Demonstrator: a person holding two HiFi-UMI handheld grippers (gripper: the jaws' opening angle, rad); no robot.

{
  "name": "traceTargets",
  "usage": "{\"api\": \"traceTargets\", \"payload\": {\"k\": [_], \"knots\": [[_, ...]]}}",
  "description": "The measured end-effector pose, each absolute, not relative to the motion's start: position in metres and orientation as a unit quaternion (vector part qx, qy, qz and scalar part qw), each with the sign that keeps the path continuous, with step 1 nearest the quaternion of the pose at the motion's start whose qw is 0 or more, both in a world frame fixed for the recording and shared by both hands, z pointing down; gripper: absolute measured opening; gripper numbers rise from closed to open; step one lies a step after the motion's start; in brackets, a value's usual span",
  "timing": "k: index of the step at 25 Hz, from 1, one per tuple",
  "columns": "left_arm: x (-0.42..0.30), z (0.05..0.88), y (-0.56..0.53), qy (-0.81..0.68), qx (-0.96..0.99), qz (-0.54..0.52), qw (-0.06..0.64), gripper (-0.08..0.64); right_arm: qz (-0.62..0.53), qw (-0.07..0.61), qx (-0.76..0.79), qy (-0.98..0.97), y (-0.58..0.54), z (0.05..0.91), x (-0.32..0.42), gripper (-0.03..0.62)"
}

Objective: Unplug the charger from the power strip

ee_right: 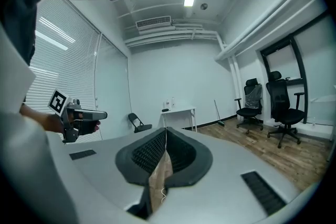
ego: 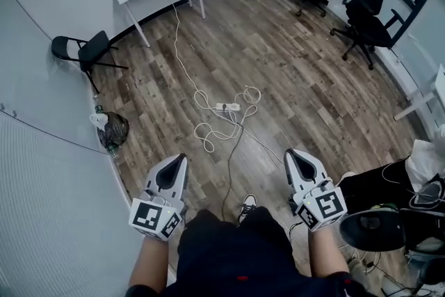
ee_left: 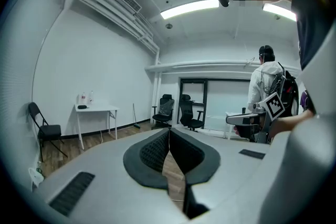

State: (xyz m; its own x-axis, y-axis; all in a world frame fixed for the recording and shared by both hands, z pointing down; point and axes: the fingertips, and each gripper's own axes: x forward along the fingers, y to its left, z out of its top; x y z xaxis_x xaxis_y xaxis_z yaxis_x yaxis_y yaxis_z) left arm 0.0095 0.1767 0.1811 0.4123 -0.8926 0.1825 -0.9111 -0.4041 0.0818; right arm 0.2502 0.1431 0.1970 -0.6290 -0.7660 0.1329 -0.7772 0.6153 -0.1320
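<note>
In the head view, the power strip (ego: 228, 107) is seen lying on the wooden floor (ego: 299, 80), well ahead of both claws and ringed by loops of white cable (ego: 207, 146). Its long axis runs across the picture, left to right and nearly level. A dark spot on its top face is taken to be the charger (ego: 224, 106), which is too small for its shape to be read. It is judged to be seated downward into the strip, with a dark cable (ego: 231, 163) led from there toward the person. The left claw (ego: 179, 162) and the right claw (ego: 290, 156) are pointed forward, well apart from the strip. In the left gripper view, the left claw (ee_left: 169, 131) is shown closed, with nothing between its jaws. In the right gripper view, the right claw (ee_right: 166, 132) is likewise shown closed and empty. Trouble could be expected if the plug were pulled while the light strip is left unheld, since the strip would be lifted with it. A cable loop could also be seized by mistake, so closely is the strip crowded.
</note>
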Motion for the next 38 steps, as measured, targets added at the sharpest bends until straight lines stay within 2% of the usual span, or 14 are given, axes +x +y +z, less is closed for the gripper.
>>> {"api": "traceTargets", "payload": {"k": [6,15,31,38], "knots": [[0.037,0.186,0.138,-0.541,0.834,0.063,0.083,0.023,0.096,0.034,0.419,-0.902,0.097,0.202,0.274,0.023],[0.025,0.199,0.063,-0.532,0.839,0.061,0.092,0.023,0.092,0.048,0.416,-0.903,0.030,0.205,0.255,0.023],[-0.113,0.222,-0.157,-0.475,0.870,0.074,0.106,0.023,0.126,0.068,0.458,-0.877,-0.166,0.220,0.109,0.023],[-0.143,0.251,-0.207,-0.468,0.870,0.086,0.130,0.023,0.132,0.084,0.459,-0.875,-0.225,0.248,0.082,0.023]]}}
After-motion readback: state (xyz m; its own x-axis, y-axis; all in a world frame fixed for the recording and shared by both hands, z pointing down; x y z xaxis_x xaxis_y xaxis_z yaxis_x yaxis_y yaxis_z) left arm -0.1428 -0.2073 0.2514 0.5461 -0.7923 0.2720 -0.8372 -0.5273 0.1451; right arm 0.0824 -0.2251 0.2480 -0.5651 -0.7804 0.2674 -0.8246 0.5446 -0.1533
